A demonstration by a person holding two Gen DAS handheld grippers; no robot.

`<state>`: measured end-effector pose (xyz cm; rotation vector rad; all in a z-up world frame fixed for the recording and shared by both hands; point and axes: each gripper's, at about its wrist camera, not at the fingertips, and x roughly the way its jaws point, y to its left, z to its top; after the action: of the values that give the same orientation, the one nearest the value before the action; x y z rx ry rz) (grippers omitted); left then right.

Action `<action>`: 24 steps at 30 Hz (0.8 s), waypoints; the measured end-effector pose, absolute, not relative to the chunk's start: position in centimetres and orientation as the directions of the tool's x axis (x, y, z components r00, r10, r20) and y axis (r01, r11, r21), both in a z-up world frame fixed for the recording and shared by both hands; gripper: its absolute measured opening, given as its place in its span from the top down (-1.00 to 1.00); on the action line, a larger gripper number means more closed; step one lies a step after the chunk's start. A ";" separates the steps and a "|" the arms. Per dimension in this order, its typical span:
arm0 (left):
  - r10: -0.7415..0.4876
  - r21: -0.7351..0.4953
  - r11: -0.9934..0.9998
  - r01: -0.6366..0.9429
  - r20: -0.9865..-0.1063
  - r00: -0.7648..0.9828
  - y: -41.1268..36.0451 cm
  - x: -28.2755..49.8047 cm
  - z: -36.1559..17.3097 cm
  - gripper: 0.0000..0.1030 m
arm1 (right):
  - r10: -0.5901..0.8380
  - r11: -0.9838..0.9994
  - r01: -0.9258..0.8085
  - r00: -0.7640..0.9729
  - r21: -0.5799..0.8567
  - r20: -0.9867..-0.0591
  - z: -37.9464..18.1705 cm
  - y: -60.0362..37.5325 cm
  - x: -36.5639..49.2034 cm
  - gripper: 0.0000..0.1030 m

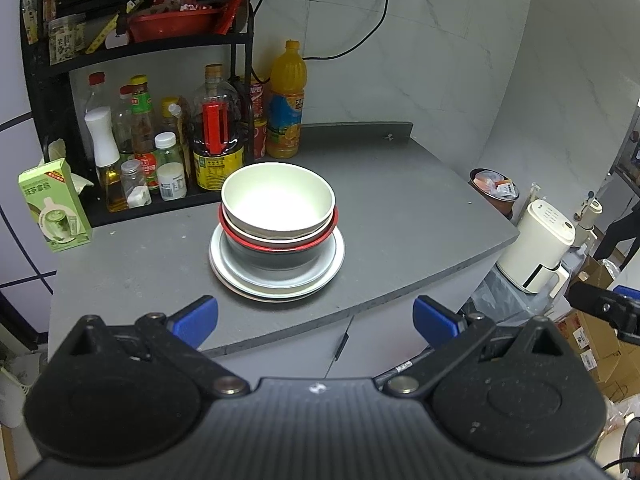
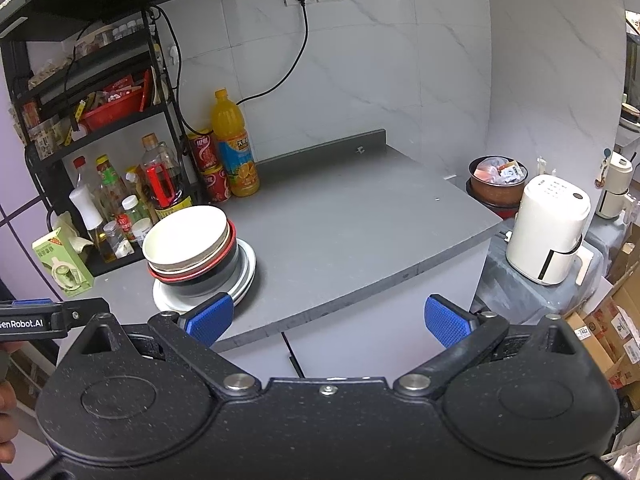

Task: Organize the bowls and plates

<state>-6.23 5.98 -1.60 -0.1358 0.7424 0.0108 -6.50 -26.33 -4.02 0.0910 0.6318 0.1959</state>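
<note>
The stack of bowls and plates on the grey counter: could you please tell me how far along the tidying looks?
Done, apparently: the cream bowl sits nested in the red-rimmed bowl and dark bowl, on the white plates, on the grey counter. In hand: nothing; the left gripper and right gripper are open, held back. Left: no loose dishes are visible.

The right gripper (image 2: 327, 322) hangs spread wide with nothing between its blue pads (image 2: 210, 317), off the front edge of the grey counter (image 2: 352, 216). On the counter's left part a cream bowl (image 2: 185, 236) sits tilted in a red-rimmed bowl (image 2: 224, 254), nested on what looks like a dark bowl (image 2: 216, 278), atop stacked white plates (image 2: 247, 266). A juice bottle (image 2: 234, 146) stands behind.
</note>
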 end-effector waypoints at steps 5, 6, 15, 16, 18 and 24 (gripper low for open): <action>-0.034 -0.119 0.991 -0.064 -0.674 0.738 6.1 -6.2 -1.6 -0.99 | 0.212 0.977 -0.162 0.789 0.139 -0.577 -3.9 -26.2 -6.3 -1.00; -0.030 -0.117 0.991 -0.066 -0.674 0.738 6.1 -6.2 -1.6 -0.99 | 0.213 0.977 -0.162 0.788 0.138 -0.577 -3.9 -26.2 -6.3 -1.00; -0.018 -0.115 0.990 -0.081 -0.674 0.738 6.0 -6.3 -1.8 -0.99 | 0.217 0.976 -0.169 0.785 0.136 -0.581 -3.9 -26.2 -6.3 -1.00; -0.018 -0.113 0.990 -0.079 -0.675 0.738 5.9 -6.2 -1.8 -0.99 | 0.217 0.976 -0.168 0.784 0.138 -0.581 -3.9 -26.2 -6.3 -1.00; -0.019 -0.112 0.991 -0.078 -0.675 0.738 5.8 -6.3 -1.8 -0.99 | 0.214 0.977 -0.167 0.784 0.135 -0.582 -3.9 -26.3 -6.3 -1.00; -0.014 -0.106 0.991 -0.078 -0.675 0.737 5.5 -6.2 -1.8 -0.99 | 0.210 0.978 -0.163 0.784 0.132 -0.585 -3.9 -26.6 -6.3 -1.00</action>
<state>-6.16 5.51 -1.77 -0.1299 0.7415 0.0352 -6.27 -26.60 -3.94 0.0755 0.6396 0.2012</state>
